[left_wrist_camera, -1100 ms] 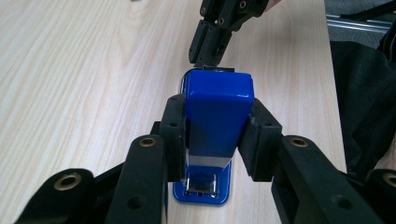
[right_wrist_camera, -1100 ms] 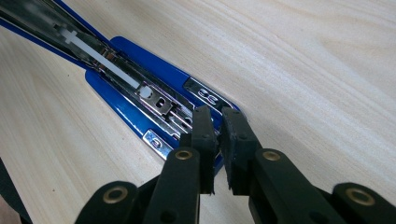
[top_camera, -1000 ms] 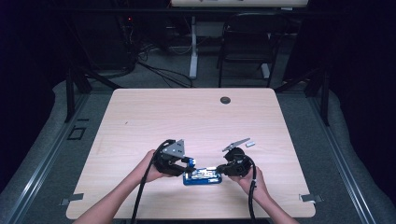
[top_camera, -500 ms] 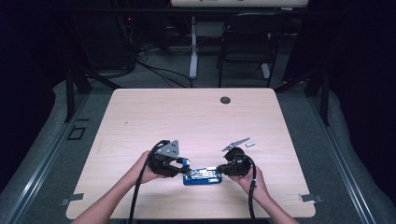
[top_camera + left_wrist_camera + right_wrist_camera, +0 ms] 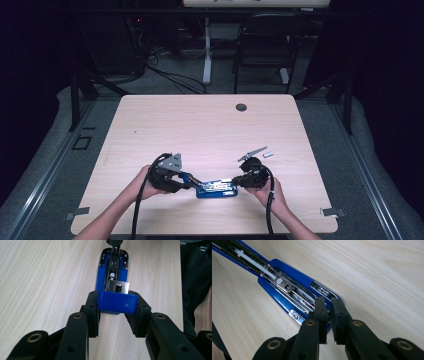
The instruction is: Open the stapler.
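Glossy blue stapler [image 5: 216, 188] lies opened on pale woodgrain counter [image 5: 200, 130] — left tool [image 5: 117, 315] clamps its lid; right tool [image 5: 328, 315] pinches its steel front end.

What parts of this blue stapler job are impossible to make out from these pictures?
- Right gripper view: whether the right gripper actually pinches anything; its own jaws cover the stapler tip.
- Left gripper view: the stapler's rear end, covered by the raised blue lid clamped in the left gripper.
- High view: the small grey piece on the table, too small to identify.
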